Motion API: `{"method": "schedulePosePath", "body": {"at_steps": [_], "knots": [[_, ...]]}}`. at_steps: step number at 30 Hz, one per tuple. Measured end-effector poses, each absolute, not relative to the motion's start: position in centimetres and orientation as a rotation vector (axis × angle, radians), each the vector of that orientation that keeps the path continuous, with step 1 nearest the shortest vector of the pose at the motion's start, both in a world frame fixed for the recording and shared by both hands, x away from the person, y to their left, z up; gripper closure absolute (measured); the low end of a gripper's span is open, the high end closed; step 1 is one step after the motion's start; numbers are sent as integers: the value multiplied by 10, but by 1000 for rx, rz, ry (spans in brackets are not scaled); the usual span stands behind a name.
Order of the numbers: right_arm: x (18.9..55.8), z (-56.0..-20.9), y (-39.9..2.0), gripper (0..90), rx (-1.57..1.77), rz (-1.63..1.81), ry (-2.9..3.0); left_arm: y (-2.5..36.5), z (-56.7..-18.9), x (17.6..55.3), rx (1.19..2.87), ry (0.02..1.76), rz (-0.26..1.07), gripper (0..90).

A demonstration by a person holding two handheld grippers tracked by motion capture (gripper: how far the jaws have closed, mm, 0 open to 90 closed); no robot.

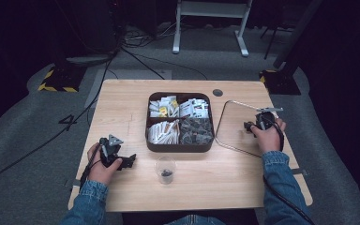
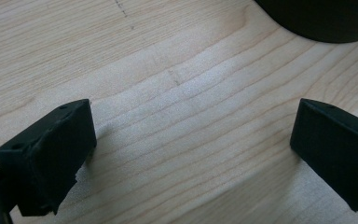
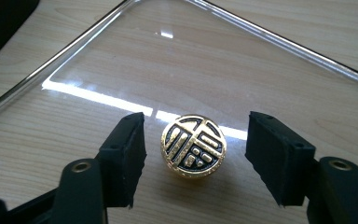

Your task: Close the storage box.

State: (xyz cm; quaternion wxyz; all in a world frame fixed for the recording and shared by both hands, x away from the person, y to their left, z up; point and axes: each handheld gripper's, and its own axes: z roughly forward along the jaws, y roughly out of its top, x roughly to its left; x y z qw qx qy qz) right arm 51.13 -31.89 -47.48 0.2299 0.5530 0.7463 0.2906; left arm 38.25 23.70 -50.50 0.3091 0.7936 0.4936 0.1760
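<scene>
Pale wood of the table (image 1: pixel 122 101) spreads across the high view, with a dark four-part tray (image 1: pixel 180 145) of packets at centre and a small clear cup (image 1: pixel 165 168) just below it. At lower left the left gripper (image 1: pixel 130 161) rests in a hand (image 1: pixel 104 169), jaws pointing right toward the cup. At right the right gripper (image 1: pixel 249 125) sits in the other hand (image 1: pixel 268 137), over a clear glass plate (image 1: pixel 229 124).

Seen from the left gripper view, the left gripper (image 2: pixel 193 140) stands wide apart, released, with bare table (image 2: pixel 186 93) between its jaws; the tray's dark edge (image 2: pixel 317 21) fills the upper right.

Seen from the right gripper view, a round gold-and-black button (image 3: pixel 193 145) lies flat on the glass plate (image 3: pixel 177 56), midway between the jaws of the right gripper (image 3: pixel 196 156). Round, it has no long axis; its embossed face looks up. The jaws are apart, each clear of the button.
</scene>
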Motion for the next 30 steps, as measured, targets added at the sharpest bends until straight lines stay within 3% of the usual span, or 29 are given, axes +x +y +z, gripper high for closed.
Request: {"method": "schedulePosePath", "body": {"at_steps": [7,10,30], "knots": [[512,-480,-320,484,1546,789,2073,237,-505,383,2097,1304,465,5],[512,-483,-320,577,1546,792,2098,237,-505,383,2097,1304,465,5],[506,-463,-321,584,1508,886,2035,237,-505,383,2097,1304,465,5]]}}
